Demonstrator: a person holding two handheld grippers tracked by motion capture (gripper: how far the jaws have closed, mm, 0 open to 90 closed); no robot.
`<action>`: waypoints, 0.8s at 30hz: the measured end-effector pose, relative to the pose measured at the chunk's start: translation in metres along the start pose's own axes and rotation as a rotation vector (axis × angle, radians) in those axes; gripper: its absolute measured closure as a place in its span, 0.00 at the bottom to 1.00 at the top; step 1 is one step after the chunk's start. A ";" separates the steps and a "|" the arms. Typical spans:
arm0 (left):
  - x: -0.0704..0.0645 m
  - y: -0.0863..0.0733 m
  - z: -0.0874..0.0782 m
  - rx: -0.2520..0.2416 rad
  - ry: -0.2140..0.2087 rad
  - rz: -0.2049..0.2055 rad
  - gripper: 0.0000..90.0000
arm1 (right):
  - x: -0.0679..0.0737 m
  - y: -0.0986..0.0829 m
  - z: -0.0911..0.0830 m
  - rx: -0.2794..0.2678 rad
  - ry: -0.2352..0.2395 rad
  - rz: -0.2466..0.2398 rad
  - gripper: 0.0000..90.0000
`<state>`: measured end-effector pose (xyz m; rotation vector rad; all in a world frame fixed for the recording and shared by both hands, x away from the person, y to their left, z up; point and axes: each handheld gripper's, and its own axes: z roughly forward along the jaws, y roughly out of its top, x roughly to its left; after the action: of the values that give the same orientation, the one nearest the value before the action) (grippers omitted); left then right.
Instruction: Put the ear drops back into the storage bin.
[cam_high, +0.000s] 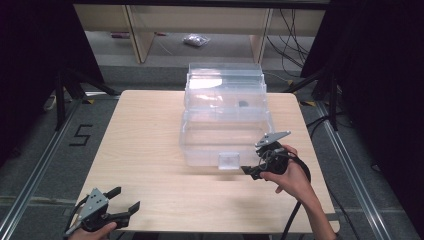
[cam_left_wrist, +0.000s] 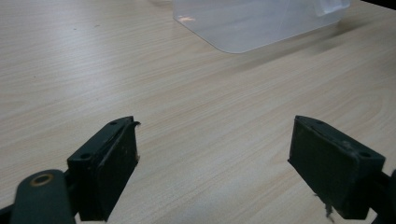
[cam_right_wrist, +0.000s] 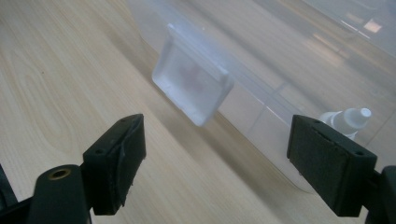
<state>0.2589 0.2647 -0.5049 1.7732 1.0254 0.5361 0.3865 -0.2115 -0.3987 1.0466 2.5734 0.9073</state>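
Claw (cam_right_wrist: 215, 154) on right gapes wide, empty, near box latch (cam_right_wrist: 192, 87).

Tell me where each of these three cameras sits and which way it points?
High view: above the person's side, looking forward and down on the pale wooden table; both hands show.
Left gripper view: rides the left tool, facing the tabletop; its open black jaws show.
Right gripper view: rides the right tool, facing the latch.
All share the clear plastic lidded box.

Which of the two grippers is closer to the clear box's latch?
The right gripper, open beside the latch; the left gripper is at the table's near edge.
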 end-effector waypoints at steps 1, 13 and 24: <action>0.000 0.000 0.000 0.001 -0.001 0.002 0.16 | 0.001 -0.001 0.000 -0.008 0.000 -0.003 0.23; 0.000 0.000 0.000 0.000 -0.001 0.003 0.16 | 0.005 -0.013 0.007 -0.031 0.014 -0.046 0.22; 0.000 0.000 0.000 0.001 0.000 0.003 0.16 | 0.012 -0.022 0.015 -0.055 0.003 -0.057 0.22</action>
<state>0.2588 0.2646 -0.5048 1.7760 1.0236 0.5378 0.3717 -0.2086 -0.4238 0.9534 2.5516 0.9599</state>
